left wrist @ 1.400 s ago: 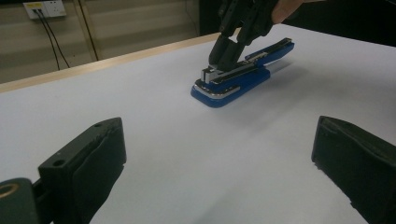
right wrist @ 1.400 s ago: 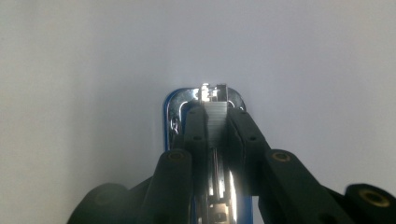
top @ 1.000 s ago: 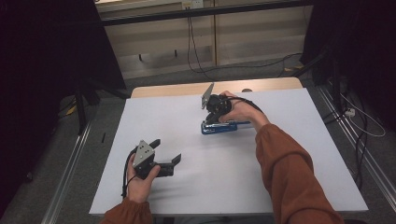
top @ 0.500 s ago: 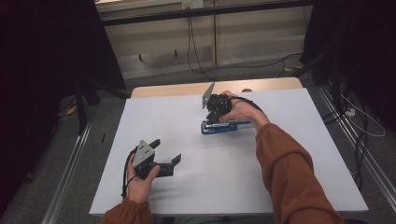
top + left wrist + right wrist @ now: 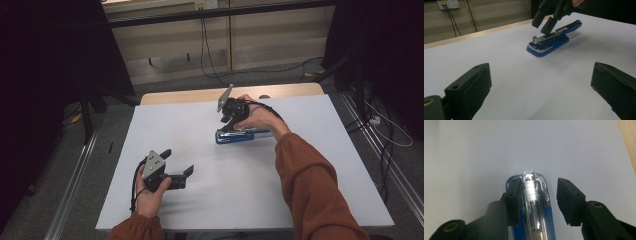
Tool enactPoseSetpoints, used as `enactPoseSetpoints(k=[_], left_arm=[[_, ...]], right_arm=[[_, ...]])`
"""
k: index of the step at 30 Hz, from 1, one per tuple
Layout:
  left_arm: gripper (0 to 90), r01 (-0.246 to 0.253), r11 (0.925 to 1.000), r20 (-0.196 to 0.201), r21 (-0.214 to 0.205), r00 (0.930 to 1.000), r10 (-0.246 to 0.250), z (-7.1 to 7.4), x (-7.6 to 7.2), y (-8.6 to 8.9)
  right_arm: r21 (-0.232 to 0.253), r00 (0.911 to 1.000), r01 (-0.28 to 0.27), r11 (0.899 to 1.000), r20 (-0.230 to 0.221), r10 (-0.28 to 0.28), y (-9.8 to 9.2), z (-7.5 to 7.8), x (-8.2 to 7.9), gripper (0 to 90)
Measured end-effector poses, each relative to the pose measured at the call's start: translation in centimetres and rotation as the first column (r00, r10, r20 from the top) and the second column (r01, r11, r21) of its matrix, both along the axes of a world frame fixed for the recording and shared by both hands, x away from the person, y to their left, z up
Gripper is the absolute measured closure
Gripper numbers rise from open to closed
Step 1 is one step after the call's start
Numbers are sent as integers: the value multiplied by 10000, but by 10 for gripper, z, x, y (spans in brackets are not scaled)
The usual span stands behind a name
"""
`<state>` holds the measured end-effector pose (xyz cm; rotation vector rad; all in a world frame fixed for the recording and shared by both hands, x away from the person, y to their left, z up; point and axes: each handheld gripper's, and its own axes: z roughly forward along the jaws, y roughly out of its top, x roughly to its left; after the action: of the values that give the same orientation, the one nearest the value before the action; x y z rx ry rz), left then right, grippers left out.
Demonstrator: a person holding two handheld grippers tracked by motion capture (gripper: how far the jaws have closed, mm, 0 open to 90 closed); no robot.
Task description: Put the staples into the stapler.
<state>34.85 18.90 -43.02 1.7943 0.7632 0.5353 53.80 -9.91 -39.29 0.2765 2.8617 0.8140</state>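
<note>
Blue stapler [image 5: 240, 136] between right tongs [image 5: 539, 202], just opening, released; left tongs [image 5: 541, 85] spread wide, empty.

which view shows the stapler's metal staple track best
The right gripper view: it looks straight down on the open blue stapler, its shiny metal track lit and sharp between the jaws. The left gripper view shows the stapler whole from the side, farther off, the track seen edge-on. The high view shows it small, partly hidden by the hand.

The right gripper [image 5: 539, 202] has just been opening over the blue stapler [image 5: 534, 202]; its fingers [image 5: 570, 200] now stand apart, the three o'clock one clear of the stapler.
</note>
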Motion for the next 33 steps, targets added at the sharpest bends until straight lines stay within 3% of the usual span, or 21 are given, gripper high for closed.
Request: enactPoseSetpoints(k=[2,10,15,19,27,31,33], left_arm=[[31,-9,10000,20,20,10000,9,0,0,0],[31,-32,10000,8,11,10000,32,0,0,1],[31,-61,10000,-1,36,10000,61,0,0,1],[30,-71,10000,9,34,10000,71,0,0,1],[30,-136,9999,-14,71,9999,136,0,1,1],[30,-146,9999,39,82,9999,146,0,0,0],[30,-175,9998,80,35,9998,174,0,1,-1]], right_arm=[[11,9997,174,9998,-165,-174,0,0,-1,493],[348,9977,679,9971,11,-679,-5,1,-3,326],[754,9906,1354,9879,81,-1364,-12,4,-4,201],[1000,9867,1617,9818,-3,-1625,-17,5,-5,173],[1504,9723,2335,9607,-229,-2327,-30,7,-10,134],[1904,9599,2791,9412,-276,-2790,-38,8,-13,108],[2239,9568,2904,9304,-532,-2858,-42,8,-15,111]])
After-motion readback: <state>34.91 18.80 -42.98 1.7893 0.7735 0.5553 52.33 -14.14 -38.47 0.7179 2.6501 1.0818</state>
